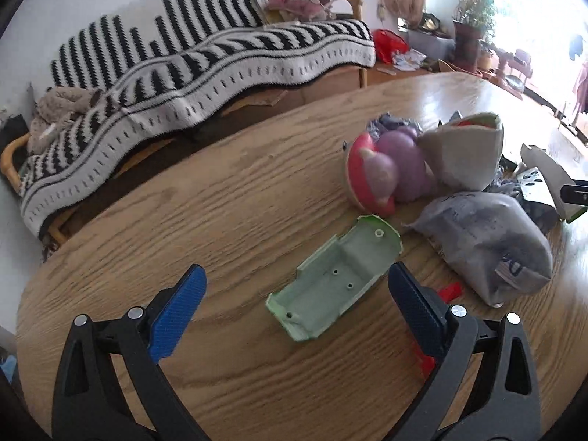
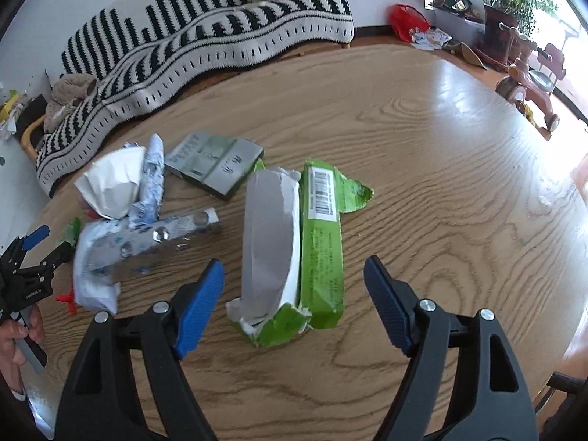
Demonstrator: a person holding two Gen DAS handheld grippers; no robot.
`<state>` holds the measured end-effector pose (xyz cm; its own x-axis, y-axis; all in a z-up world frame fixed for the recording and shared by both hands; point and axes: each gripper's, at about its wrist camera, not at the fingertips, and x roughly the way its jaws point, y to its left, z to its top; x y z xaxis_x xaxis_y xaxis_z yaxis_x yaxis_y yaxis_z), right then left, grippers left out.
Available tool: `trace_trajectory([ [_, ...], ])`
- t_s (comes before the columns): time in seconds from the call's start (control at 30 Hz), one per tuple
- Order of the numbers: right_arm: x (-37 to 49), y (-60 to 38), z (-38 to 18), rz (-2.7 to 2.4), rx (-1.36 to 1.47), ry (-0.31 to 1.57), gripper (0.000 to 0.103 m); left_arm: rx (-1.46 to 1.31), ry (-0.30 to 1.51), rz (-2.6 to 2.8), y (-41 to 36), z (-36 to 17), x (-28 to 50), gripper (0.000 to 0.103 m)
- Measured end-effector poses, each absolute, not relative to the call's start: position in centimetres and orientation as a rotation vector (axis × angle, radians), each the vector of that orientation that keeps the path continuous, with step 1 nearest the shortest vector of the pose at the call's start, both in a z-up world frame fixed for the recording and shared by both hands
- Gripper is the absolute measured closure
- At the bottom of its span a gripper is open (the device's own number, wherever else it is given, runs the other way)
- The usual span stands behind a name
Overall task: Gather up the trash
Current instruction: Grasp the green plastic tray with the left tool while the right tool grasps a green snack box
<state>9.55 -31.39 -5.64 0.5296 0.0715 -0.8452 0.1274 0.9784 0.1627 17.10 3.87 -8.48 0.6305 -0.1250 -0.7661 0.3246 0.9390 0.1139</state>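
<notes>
Trash lies on a round wooden table (image 1: 220,220). In the left wrist view my left gripper (image 1: 297,290) is open, its blue pads on either side of a pale green plastic shell (image 1: 334,275). Behind it are a pink and purple toy (image 1: 386,172), a torn paper cup (image 1: 463,150) and a grey crumpled bag (image 1: 485,242). In the right wrist view my right gripper (image 2: 294,286) is open around the near end of a torn green carton (image 2: 294,242). My left gripper also shows at that view's left edge (image 2: 33,257).
Left of the carton lie a blister pack (image 2: 154,242), white crumpled paper (image 2: 110,183) and a flat grey-green box (image 2: 217,165). A striped-blanket sofa (image 1: 183,66) stands behind the table. A red tricycle (image 2: 529,81) and potted plants (image 2: 511,11) stand far right.
</notes>
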Motion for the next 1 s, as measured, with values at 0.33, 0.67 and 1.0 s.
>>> trace_trajectory([
  [0.33, 9.4, -31.1, -6.1, -0.005, 0.213, 1.034, 0.067, 0.259, 0.887, -0.329, 2.5, -9.3, 17.8, 0.057],
  [0.67, 7.5, -31.7, -3.1, 0.021, 0.202, 0.972, 0.069, 0.162, 0.875, -0.255, 2.6, -6.4, 17.0, 0.064],
  [1.0, 2.8, -38.7, 0.7, -0.053, 0.266, 0.883, 0.069, 0.169, 0.774, -0.355, -7.5, -0.6, 12.5, 0.063],
])
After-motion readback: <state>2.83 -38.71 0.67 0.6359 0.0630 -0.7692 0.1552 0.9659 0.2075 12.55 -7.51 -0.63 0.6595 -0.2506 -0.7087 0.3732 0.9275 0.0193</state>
